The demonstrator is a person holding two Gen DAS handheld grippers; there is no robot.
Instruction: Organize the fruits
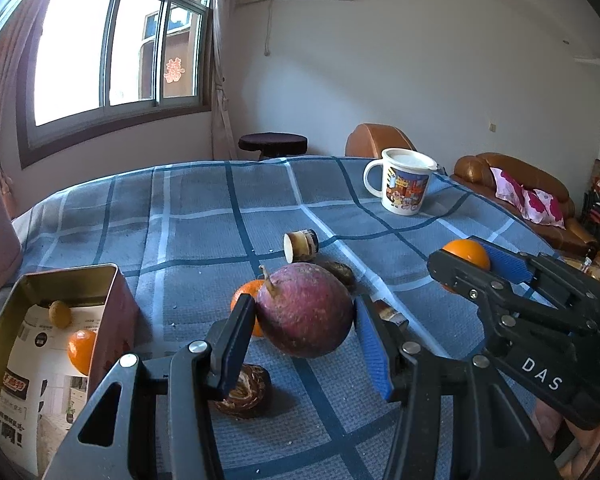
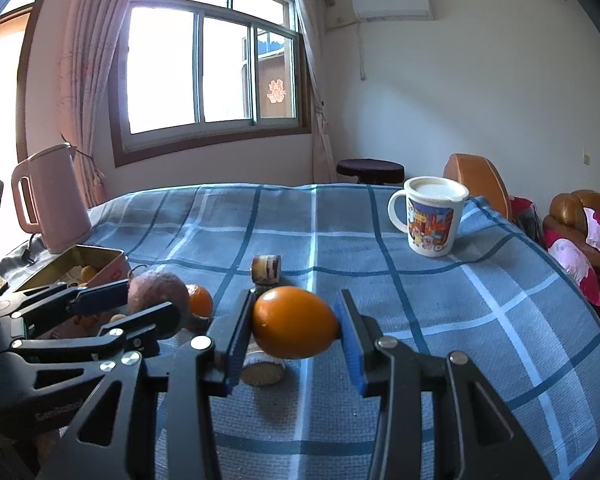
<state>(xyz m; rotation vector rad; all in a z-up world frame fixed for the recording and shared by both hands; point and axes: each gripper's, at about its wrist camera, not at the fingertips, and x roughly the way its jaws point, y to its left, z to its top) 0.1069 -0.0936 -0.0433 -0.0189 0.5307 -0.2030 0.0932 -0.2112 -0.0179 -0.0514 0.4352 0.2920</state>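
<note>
my left gripper [image 1: 300, 332] clamps purple passion fruit [image 1: 305, 315] | my right gripper [image 2: 294, 330] clamps orange [image 2: 294, 322], arm reads "DAS" | tin box [image 1: 112, 312] print unreadable

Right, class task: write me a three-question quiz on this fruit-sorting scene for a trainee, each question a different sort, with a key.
1. True or false: the left gripper is clamped on a purple-red fruit.
2. What does the right gripper hold? A) the cartoon mug B) an orange fruit C) the pink kettle
3. Fill in: fruit already sorted lies in the open ____ beside the left gripper.

Key: 1 true; 2 B; 3 tin, which already contains an orange and a small yellowish fruit.
</note>
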